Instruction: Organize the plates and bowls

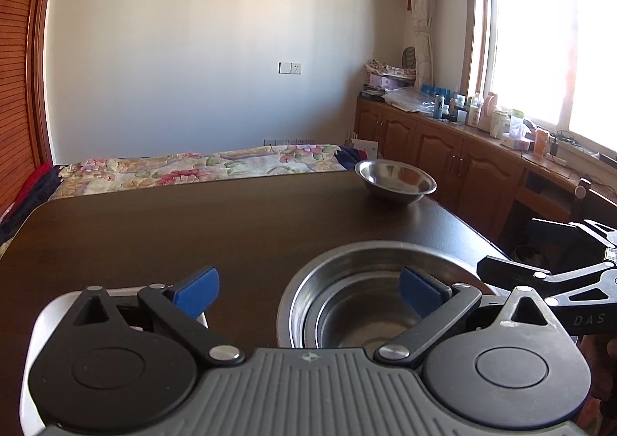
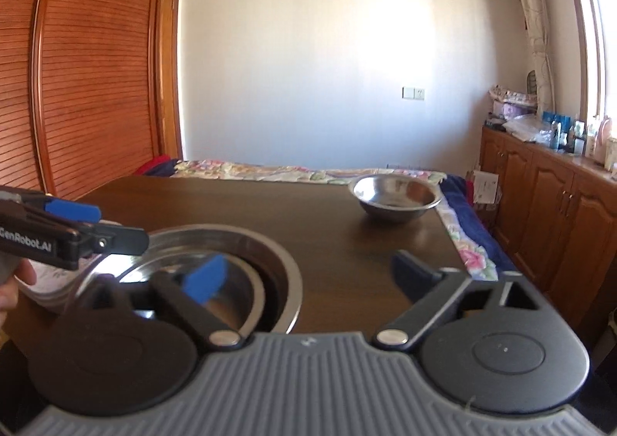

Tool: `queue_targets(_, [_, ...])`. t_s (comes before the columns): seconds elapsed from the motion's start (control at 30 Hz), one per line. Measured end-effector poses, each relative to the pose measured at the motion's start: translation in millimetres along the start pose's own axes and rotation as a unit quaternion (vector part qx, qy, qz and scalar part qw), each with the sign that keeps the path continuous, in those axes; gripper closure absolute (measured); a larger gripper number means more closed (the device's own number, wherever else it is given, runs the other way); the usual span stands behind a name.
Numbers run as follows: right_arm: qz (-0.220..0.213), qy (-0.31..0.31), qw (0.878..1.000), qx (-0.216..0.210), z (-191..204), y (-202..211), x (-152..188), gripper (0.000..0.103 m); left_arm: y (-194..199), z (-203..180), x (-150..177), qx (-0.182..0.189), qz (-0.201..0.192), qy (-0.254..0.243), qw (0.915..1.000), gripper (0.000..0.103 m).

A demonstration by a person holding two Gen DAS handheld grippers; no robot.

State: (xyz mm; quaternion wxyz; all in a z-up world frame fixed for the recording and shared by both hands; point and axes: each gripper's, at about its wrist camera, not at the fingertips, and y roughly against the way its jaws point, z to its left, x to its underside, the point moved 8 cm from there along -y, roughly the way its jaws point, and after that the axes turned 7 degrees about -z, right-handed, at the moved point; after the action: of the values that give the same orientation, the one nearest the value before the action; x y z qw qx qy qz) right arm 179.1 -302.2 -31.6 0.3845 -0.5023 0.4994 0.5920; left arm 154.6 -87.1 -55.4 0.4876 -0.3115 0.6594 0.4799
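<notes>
Both tongs wide, holding nothing: left tongs (image 1: 308, 291), right tongs (image 2: 308, 279). Nested bowls (image 1: 370, 305) lower centre; lone bowl (image 2: 395, 195) upper right, nearer right tongs.

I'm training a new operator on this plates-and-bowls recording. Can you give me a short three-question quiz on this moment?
1. True or false: the left gripper is clamped on a bowl.
2. Where does the lone steel bowl stand? A) far right part of the table B) on the bed C) on the cabinet
3. Fill in: the nested bowls lie near the ___ edge of the table.

Key: 1 false, both it and the right gripper stand open. 2 A. 3 near.
</notes>
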Motion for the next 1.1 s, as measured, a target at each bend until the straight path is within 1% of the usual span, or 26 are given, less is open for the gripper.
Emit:
queue_targets(0.03, [-0.001,0.0,1.0,0.002,-2.3,-1.1,-1.7,0.0,-1.0,-0.1,-2.7,0.001,-0.002,-0.002,1.0,0.001])
queue_targets(0.17, [-0.007,0.0,1.0,0.015,-13.8,-6.7,-11.5,0.0,-3.8,-3.9,-15.6,0.002,-0.01,-0.013,0.9999,0.001])
queue_targets(0.37, [-0.016,0.017,0.999,0.037,-35.2,-18.5,-27.0,0.0,-16.7,-7.6,-36.9,0.002,-0.02,-0.023,0.9995,0.001])
queue_targets(0.53, [-0.022,0.015,0.999,0.029,-54.6,-31.7,-40.3,0.0,-29.2,-16.9,-53.2,0.008,-0.023,-0.037,0.999,0.001])
queue_targets(0.7, [-0.016,0.02,0.999,0.026,-70.8,-49.6,-47.7,0.0,-43.9,-27.4,-69.8,0.018,-0.028,-0.056,0.9979,0.002])
queue_targets(0.83, [-0.009,0.013,1.0,0.016,-81.4,-63.9,-51.6,0.0,-56.6,-32.6,-81.0,0.024,-0.031,-0.055,0.9977,0.002])
queue_targets(1.0, [-0.008,0.006,1.0,0.004,-85.9,-77.3,-54.6,0.0,-75.4,-39.6,-90.4,0.034,-0.023,-0.058,0.9975,0.002])
queue_targets(1.07, [-0.004,0.007,1.0,0.002,-89.0,-83.4,-55.0,0.002,-84.1,-44.0,-94.4,0.04,-0.018,-0.057,0.9974,0.003])
queue_targets(1.1, [-0.002,0.008,1.0,-0.001,-89.3,-86.8,-54.3,0.004,-88.6,-45.4,-95.6,0.043,-0.015,-0.057,0.9973,0.004])
